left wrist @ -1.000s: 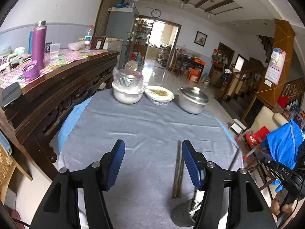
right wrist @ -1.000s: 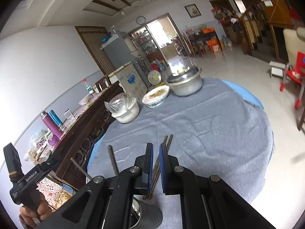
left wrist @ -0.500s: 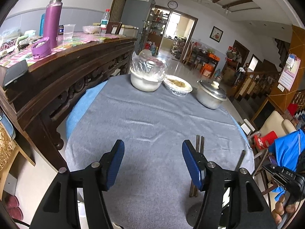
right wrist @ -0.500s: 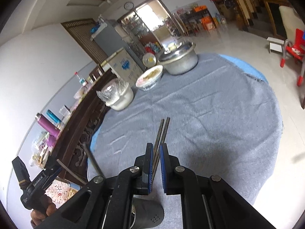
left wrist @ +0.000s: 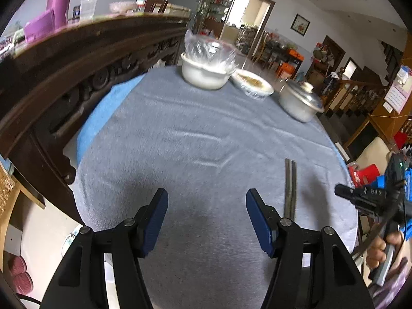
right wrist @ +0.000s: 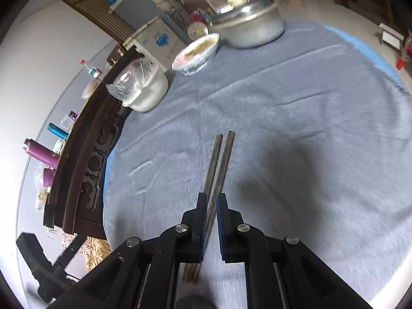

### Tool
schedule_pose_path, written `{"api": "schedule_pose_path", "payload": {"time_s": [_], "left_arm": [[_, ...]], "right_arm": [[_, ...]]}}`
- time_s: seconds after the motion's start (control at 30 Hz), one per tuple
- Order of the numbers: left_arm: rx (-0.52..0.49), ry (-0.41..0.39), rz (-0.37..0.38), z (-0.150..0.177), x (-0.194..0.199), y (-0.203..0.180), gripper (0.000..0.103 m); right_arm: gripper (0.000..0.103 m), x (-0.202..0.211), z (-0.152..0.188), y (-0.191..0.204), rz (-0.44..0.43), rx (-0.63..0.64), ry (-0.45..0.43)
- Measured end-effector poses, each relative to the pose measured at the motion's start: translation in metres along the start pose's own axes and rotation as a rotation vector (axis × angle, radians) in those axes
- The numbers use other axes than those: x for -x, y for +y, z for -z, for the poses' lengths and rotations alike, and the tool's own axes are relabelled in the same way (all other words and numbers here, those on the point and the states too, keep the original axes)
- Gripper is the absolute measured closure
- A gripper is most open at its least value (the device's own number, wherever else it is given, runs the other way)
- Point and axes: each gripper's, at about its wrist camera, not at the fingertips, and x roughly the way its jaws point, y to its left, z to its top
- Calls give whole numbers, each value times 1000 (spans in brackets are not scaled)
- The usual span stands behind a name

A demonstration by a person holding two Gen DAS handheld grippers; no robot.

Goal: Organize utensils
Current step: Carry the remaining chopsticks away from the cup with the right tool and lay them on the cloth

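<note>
Wooden chopsticks are pinched in my right gripper jaws, low over the grey-clothed desk, so I'm mid-carry, left gripper wide open and empty; next is probably setting them down straight.

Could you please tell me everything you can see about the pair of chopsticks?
The chopsticks are two long, slim, square-edged sticks of dull grey-brown, wood or metal by the look. They lie side by side, almost parallel, blunt ends pointing toward the bowls. The right gripper has its blue pads closed on them near the middle, and their near ends stick out behind the pads. Below them is the grey tablecloth; whether their far ends touch it is unclear. In the left wrist view they appear right of the left gripper, untouched by it.
</note>
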Motion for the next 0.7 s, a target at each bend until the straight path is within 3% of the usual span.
{"api": "schedule_pose_path", "payload": {"time_s": [0.17, 0.43, 0.63, 0.7], "left_arm": [[19, 47, -10, 0, -24, 11, 39], [0, 85, -11, -6, -53, 10, 39], [-92, 80, 16, -17, -71, -20, 39], [-132, 79, 51, -22, -80, -35, 39]], "right_arm": [[93, -46, -22, 5, 39, 9, 55], [93, -94, -27, 15, 188, 143, 75], [93, -89, -24, 7, 270, 205, 6], [93, -83, -26, -2, 253, 165, 8]]}}
